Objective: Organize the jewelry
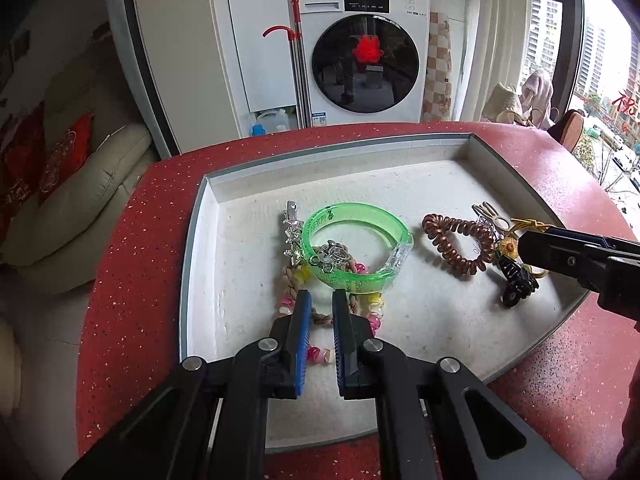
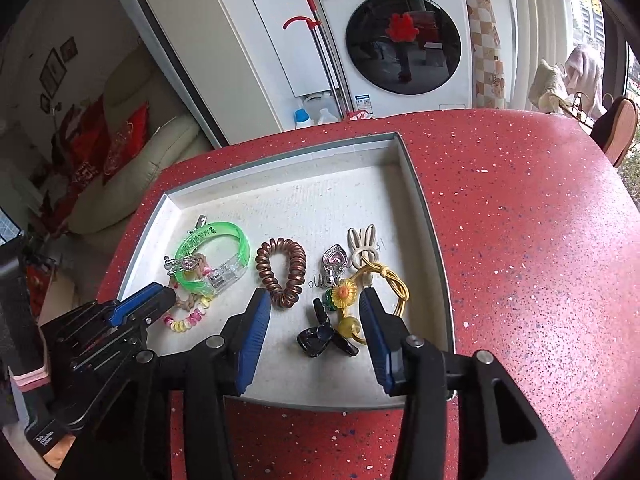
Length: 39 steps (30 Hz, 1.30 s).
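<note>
Tabletop [image 2: 520,220], red and speckled, carries a shallow white tray [image 2: 280,196] set near its front edge, within reach of both hand-held tools. The tray's low walls keep the loose jewelry together, and its pale floor makes small pieces easy to pick out.

The pieces lie in two loose groups. On the tray's left side a green bangle [image 1: 356,240] rests tilted on a braided cord strung with pink and yellow beads [image 1: 370,312]; a small silver charm [image 1: 330,258] sits inside the bangle's ring and a silver clip [image 1: 292,232] lies just beside it. A coiled copper hair tie [image 2: 282,272] lies alone near the middle, touching nothing. On the right side a black claw clip [image 2: 324,338], a yellow cord [image 2: 396,284], a sunflower charm [image 2: 344,294], a white rabbit clip [image 2: 362,244] and a heart pendant [image 2: 334,260] overlap in a heap, probably still to be sorted.

The left gripper [image 1: 322,316] hangs over the beaded cord with its jaws nearly closed; a narrow gap shows between the blue pads and nothing is pinched. The right gripper [image 2: 316,308] stands with jaws apart, straddling the claw clip and sunflower charm without pressing on either, a stance suited either to letting go or to choosing the next piece.
</note>
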{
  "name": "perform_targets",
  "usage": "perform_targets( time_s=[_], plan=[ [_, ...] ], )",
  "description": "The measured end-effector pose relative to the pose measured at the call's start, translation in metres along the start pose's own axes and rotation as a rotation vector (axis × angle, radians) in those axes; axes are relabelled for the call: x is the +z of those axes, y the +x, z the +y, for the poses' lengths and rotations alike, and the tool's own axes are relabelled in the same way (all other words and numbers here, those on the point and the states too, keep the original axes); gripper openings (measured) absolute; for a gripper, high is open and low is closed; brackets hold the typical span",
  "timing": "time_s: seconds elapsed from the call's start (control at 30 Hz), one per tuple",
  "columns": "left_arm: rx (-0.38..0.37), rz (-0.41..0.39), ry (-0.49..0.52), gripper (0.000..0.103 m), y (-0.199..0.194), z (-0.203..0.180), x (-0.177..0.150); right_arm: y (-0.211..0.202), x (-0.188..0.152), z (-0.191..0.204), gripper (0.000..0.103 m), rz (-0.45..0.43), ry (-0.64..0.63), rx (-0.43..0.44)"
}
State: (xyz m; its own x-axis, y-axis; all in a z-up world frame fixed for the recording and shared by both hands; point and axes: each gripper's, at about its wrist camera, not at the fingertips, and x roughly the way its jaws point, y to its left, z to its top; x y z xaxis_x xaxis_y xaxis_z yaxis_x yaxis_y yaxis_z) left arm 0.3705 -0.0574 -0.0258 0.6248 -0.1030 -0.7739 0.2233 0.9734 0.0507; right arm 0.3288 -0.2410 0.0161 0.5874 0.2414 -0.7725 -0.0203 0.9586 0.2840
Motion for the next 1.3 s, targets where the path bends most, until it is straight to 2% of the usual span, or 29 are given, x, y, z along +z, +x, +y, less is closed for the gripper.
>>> perform_targets(
  time_s=[0.3,0.47,0.57,0.77,0.8,0.83,0.87,0.9,1.17,1.23,1.27,1.3],
  plan=[
    [-0.005,-0.018,-0.003,0.029,-0.007,0.002,0.003,-0.008,-0.002,0.003,0.052,-0.014,0.015,0.017],
    [0.000,-0.071,-0.017,0.030,-0.018,0.007,0.005,-0.015,-0.001,0.004,0.052,-0.028,0.020,0.023],
    [-0.012,-0.073,-0.029,0.030,-0.019,0.011,0.007,-0.018,-0.001,0.004,0.052,-0.034,0.022,0.028],
    [0.019,-0.077,-0.029,0.030,-0.020,0.014,0.008,-0.019,-0.003,0.003,0.052,-0.035,0.029,0.031],
    [0.022,-0.075,-0.027,0.045,-0.021,0.014,0.009,-0.020,-0.003,0.003,0.052,-0.035,0.033,0.032],
    [0.026,-0.072,-0.028,0.099,-0.021,0.014,0.009,-0.020,-0.002,0.003,0.052,-0.035,0.036,0.033],
    [0.054,-0.077,-0.041,0.103,-0.023,0.014,0.009,-0.020,-0.002,0.002,0.052,-0.035,0.038,0.033],
    [0.074,-0.118,-0.052,0.103,-0.028,0.015,0.009,-0.021,-0.002,0.002,0.052,-0.036,0.037,0.033],
    [0.075,-0.134,-0.048,0.103,-0.037,0.015,0.013,-0.023,-0.003,0.008,0.052,-0.046,-0.001,0.000],
    [0.078,-0.135,-0.045,0.103,-0.039,0.015,0.012,-0.024,-0.005,0.013,0.064,-0.058,-0.030,-0.027],
    [0.077,-0.135,-0.045,0.103,-0.040,0.015,0.011,-0.026,-0.005,0.015,0.076,-0.070,-0.041,-0.043],
    [0.078,-0.133,-0.046,0.103,-0.041,0.015,0.010,-0.028,-0.006,0.017,0.081,-0.084,-0.049,-0.057]
  ],
)
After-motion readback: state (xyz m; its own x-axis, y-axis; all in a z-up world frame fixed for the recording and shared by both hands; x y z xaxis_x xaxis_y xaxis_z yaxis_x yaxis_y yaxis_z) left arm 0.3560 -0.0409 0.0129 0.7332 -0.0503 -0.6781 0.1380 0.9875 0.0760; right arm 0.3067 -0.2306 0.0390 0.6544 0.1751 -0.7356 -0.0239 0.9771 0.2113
